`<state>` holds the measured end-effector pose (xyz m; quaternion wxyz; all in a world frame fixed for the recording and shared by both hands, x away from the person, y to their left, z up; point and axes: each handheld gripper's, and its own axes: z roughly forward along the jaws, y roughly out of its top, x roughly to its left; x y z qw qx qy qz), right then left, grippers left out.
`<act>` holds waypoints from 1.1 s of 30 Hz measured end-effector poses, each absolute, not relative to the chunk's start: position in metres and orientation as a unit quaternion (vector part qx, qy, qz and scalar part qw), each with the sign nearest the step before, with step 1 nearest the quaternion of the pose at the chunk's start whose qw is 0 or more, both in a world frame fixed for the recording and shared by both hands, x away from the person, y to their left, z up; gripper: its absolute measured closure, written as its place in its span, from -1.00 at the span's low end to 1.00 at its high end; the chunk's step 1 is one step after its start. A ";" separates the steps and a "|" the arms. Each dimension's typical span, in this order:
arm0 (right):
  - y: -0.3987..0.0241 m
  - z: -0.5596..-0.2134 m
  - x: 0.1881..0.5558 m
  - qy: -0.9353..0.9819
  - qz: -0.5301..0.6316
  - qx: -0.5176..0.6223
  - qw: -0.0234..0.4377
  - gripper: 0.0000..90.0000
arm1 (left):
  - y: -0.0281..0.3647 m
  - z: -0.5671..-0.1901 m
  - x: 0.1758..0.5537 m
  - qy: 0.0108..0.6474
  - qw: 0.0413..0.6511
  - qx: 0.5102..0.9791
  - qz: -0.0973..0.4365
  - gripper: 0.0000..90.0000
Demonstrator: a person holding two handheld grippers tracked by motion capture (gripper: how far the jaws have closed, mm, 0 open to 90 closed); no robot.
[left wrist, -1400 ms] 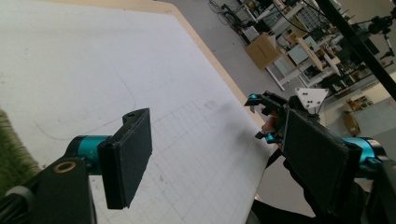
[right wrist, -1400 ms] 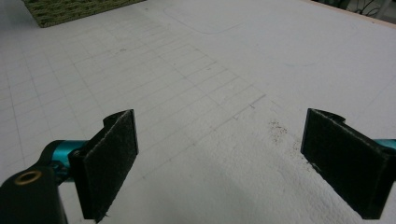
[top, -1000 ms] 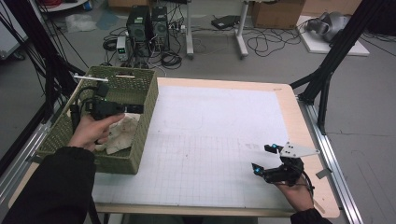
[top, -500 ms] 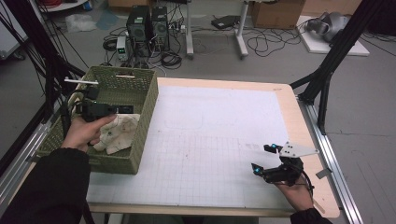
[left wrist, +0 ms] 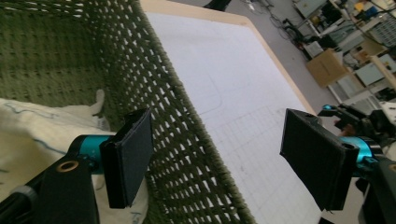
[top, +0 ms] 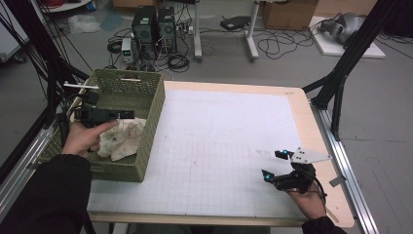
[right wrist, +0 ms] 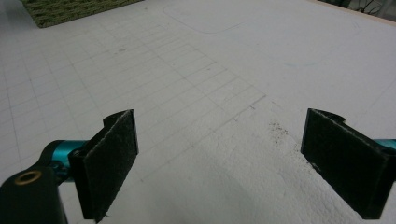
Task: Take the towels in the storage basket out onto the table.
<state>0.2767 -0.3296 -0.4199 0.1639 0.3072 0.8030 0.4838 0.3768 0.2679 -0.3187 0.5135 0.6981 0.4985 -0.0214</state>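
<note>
A green woven basket stands at the table's left edge with a crumpled cream cloth in it. A hand holds my left gripper inside the basket, just above the cloth, pointing right. In the left gripper view its jaws stand wide open with nothing gripped; the cloth lies under the left pad and the basket wall runs between the pads farther on. My right gripper rests low at the front right of the white mat, open and empty.
The white gridded mat covers most of the wooden table. A basket corner shows far off in the right gripper view. Black frame posts rise at the right; computers and cables sit on the floor behind.
The left hand and its gripper have shifted a little left and toward the person inside the basket, sinking slightly toward the cloth. The right gripper has stayed put.
</note>
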 end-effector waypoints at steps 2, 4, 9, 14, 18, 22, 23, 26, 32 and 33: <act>-0.330 -0.420 0.277 0.802 0.486 0.306 0.165 -0.77 | 0.269 -0.319 0.376 0.499 0.512 0.699 -0.016 -0.43; -0.330 -0.420 0.277 0.802 0.485 0.307 0.164 -0.77 | 0.270 -0.320 0.376 0.501 0.507 0.701 -0.009 -0.43; -0.330 -0.420 0.278 0.801 0.485 0.309 0.165 -0.77 | 0.276 -0.320 0.376 0.506 0.503 0.701 0.000 -0.43; -0.330 -0.420 0.279 0.801 0.484 0.311 0.164 -0.77 | 0.280 -0.322 0.375 0.509 0.500 0.701 0.006 -0.43; -0.330 -0.420 0.279 0.800 0.486 0.308 0.166 -0.77 | 0.284 -0.323 0.373 0.513 0.495 0.701 0.013 -0.43; -0.330 -0.420 0.279 0.799 0.486 0.312 0.167 -0.77 | 0.287 -0.325 0.372 0.518 0.489 0.702 0.024 -0.43; -0.330 -0.420 0.279 0.800 0.485 0.313 0.165 -0.77 | 0.288 -0.325 0.371 0.518 0.488 0.702 0.026 -0.43; -0.330 -0.420 0.279 0.800 0.485 0.311 0.165 -0.77 | 0.289 -0.325 0.371 0.520 0.482 0.705 0.032 -0.43; -0.330 -0.420 0.280 0.802 0.486 0.307 0.165 -0.77 | 0.289 -0.325 0.370 0.520 0.478 0.707 0.039 -0.43; -0.330 -0.420 0.280 0.801 0.486 0.308 0.164 -0.77 | 0.289 -0.325 0.370 0.520 0.478 0.707 0.039 -0.43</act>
